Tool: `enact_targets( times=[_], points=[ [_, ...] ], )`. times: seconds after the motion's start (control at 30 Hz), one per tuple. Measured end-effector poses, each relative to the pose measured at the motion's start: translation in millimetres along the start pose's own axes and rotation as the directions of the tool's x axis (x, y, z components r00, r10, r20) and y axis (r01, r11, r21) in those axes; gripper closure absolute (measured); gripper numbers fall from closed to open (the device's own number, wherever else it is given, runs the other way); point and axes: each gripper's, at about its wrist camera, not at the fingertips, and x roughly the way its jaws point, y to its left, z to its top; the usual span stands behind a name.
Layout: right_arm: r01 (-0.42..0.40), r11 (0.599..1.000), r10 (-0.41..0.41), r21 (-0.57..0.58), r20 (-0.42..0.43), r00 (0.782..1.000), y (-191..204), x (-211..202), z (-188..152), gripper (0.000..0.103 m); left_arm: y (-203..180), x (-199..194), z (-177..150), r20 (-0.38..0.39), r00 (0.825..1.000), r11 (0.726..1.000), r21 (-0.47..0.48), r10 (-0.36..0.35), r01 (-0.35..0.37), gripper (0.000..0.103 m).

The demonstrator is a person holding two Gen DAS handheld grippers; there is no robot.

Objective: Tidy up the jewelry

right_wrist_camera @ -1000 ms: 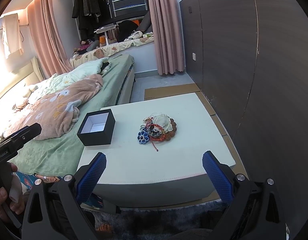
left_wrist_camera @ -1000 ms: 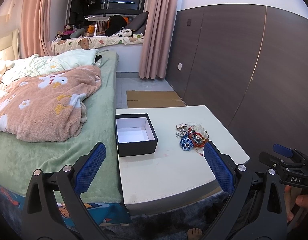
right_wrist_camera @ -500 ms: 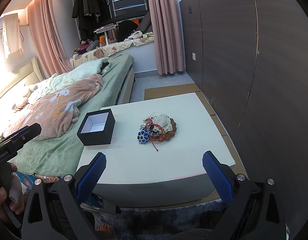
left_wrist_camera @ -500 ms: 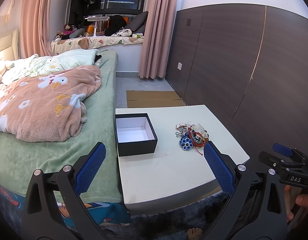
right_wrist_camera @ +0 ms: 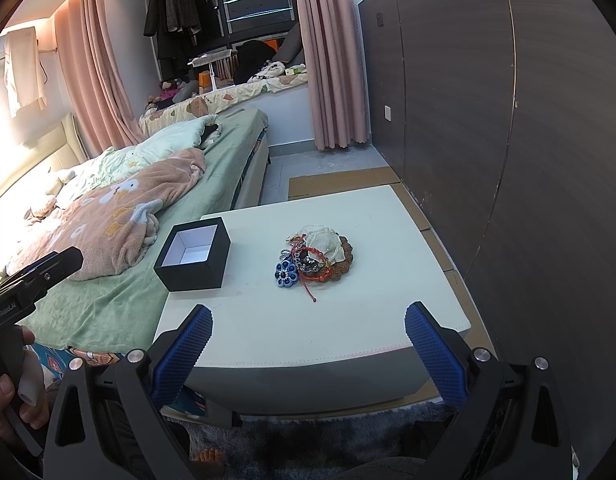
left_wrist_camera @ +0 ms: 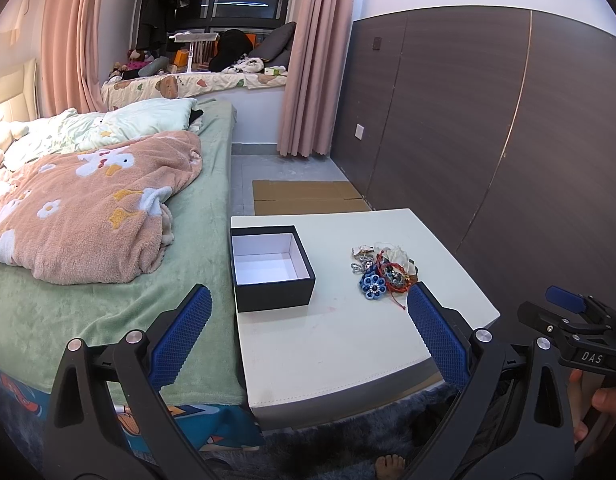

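A pile of jewelry lies on the white table: red bead bracelets, a blue flower piece, silver chains and a whitish piece. To its left stands an open black box with a white, empty inside. My left gripper is open, held back before the table's near edge with nothing between its fingers. My right gripper is open too, also short of the near edge, with nothing in it.
A bed with a green sheet and a pink blanket abuts the table's left side. A dark panelled wall runs close on the right. Flat cardboard lies on the floor beyond the table. A dark rug and bare toes show below.
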Motion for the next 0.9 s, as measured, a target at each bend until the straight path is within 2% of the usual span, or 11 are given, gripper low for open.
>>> enact_targets(
  times=[0.17,0.23,0.3,0.7,0.9],
  points=[
    [0.002,1.000,-0.002,0.020,-0.012,1.000,-3.1,1.4,-0.1,0.008,2.0,-4.7,-2.2,0.026,0.999,1.000,-0.004,0.020,-0.020,0.005],
    [0.004,1.000,-0.003,0.028,-0.022,1.000,-7.1,2.7,0.9,0.008,2.8,-4.0,-1.8,0.022,1.000,1.000,0.006,-0.001,0.001,0.005],
    [0.004,1.000,-0.003,0.030,-0.030,1.000,-11.7,4.7,3.0,0.008,2.5,-2.3,-0.7,0.016,1.000,1.000,0.018,0.014,-0.015,0.005],
    [-0.030,0.997,0.034,0.078,-0.055,0.998,-21.1,20.2,22.3,0.009,-5.9,23.8,15.3,-0.047,0.997,0.998,0.013,-0.061,0.062,0.005],
    [-0.039,0.990,0.052,0.135,-0.093,0.994,-34.5,37.4,40.0,0.019,-17.0,50.9,25.3,-0.090,0.990,0.994,0.005,-0.106,0.107,0.006]
  ],
)
